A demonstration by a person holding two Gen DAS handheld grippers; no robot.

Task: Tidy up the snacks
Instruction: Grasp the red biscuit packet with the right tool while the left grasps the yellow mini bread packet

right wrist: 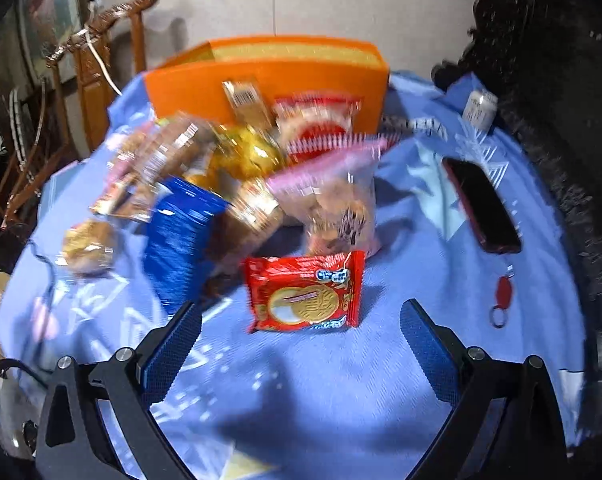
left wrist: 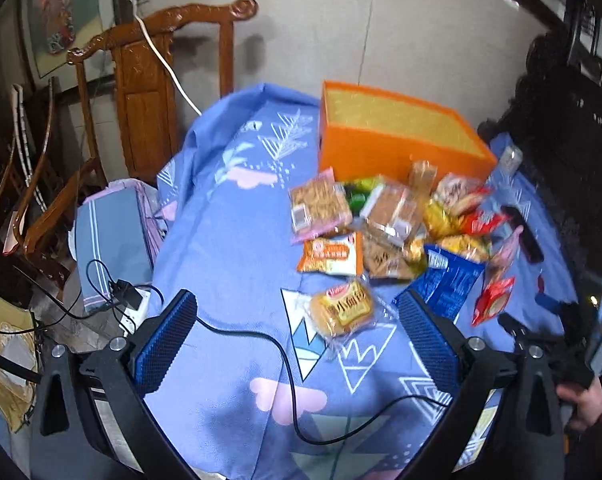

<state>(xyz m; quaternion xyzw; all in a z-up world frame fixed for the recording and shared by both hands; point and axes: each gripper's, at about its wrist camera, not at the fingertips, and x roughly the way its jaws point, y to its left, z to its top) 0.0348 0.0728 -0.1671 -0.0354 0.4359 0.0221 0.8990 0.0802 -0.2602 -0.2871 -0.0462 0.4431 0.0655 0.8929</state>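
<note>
Several wrapped snacks lie in a pile [left wrist: 401, 220] on a blue patterned cloth, in front of an open orange box [left wrist: 397, 128] [right wrist: 269, 76]. A small yellow bread pack [left wrist: 343, 310] sits nearest my left gripper [left wrist: 297, 320], which hovers open above the cloth with nothing between its fingers. In the right wrist view a red biscuit pack [right wrist: 305, 292] lies just ahead of my right gripper [right wrist: 301, 328], also open and empty. A blue packet [right wrist: 181, 240] [left wrist: 447, 284] and a pink-edged clear bag [right wrist: 333, 200] lie behind it.
A dark phone [right wrist: 481, 206], a red key fob [right wrist: 503, 294] and a small white bottle [right wrist: 479, 108] lie on the cloth's right side. A black cable [left wrist: 285, 360] crosses the cloth. Wooden chairs [left wrist: 141, 92] stand left; dark carved furniture [right wrist: 561, 120] stands right.
</note>
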